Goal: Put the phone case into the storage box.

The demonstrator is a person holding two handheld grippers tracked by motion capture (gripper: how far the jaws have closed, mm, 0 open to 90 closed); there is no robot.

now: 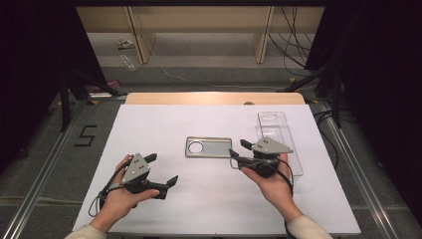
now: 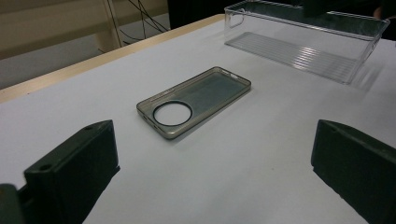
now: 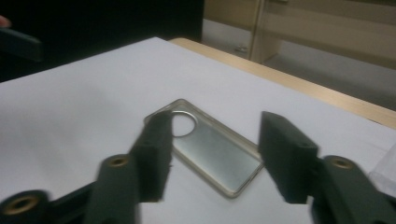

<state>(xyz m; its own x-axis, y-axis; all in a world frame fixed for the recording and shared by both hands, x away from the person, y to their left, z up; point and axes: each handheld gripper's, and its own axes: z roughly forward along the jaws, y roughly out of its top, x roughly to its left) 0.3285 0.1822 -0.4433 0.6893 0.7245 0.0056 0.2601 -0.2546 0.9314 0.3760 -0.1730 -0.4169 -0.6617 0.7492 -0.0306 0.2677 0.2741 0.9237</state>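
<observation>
- A white counter (image 1: 164,209) carries two things: a grey, see-through phone case (image 1: 208,147) near the middle and a clear plastic tray (image 1: 278,139) to its right.
- The tray is a long, empty box with ribbed floor. Its long axis runs away from the person, and it stands apart from the case.
- Nothing lies on the counter between the case and either gripper.
- The phone case lies flat, open side up. Its long axis runs left to right across the counter in the high view.
- Its round camera opening sits at the left end, pointing toward the left gripper's side.
- The left gripper (image 1: 161,169) is held low over the counter at the near left, well apart from the case. Its fingers are spread wide with nothing between them.
- The right gripper (image 1: 238,148) hovers just beside the right end of the case, in front of the tray. Its fingers are partly spread, framing the case's end in the right gripper view (image 3: 212,158), not pinching it.
</observation>
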